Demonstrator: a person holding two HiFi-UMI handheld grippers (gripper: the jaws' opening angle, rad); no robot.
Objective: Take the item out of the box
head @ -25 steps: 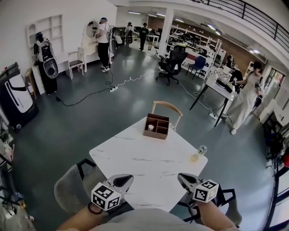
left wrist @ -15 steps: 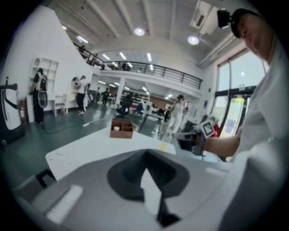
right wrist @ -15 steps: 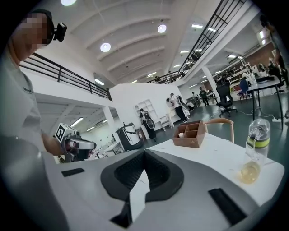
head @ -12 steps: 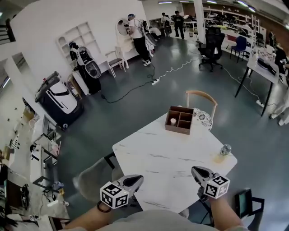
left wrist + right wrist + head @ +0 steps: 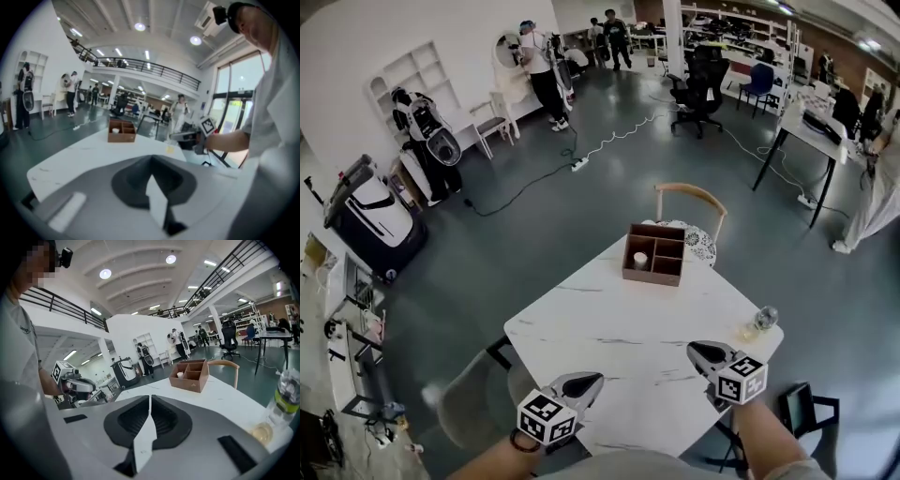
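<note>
A brown wooden box point(image 5: 654, 254) with compartments stands at the far end of the white marble table point(image 5: 609, 337). A small white item point(image 5: 640, 261) sits in its near-left compartment. The box point(image 5: 191, 374) and the item point(image 5: 180, 375) also show in the right gripper view, and the box point(image 5: 121, 131) in the left gripper view. My left gripper point(image 5: 592, 379) hovers at the table's near edge, shut and empty point(image 5: 151, 161). My right gripper point(image 5: 694, 348) is over the near right part, shut with nothing in it point(image 5: 150, 399). Both are far from the box.
A clear bottle point(image 5: 763, 319) stands at the table's right corner with a small yellowish thing point(image 5: 750, 331) beside it. A wooden chair point(image 5: 689, 197) sits behind the box. A grey chair point(image 5: 459, 398) is near left, a black one point(image 5: 806, 412) near right. People stand far off.
The head view has swung, so the table and box sit differently in frame. Both grippers stay shut and low at the near edge, far from the box.
</note>
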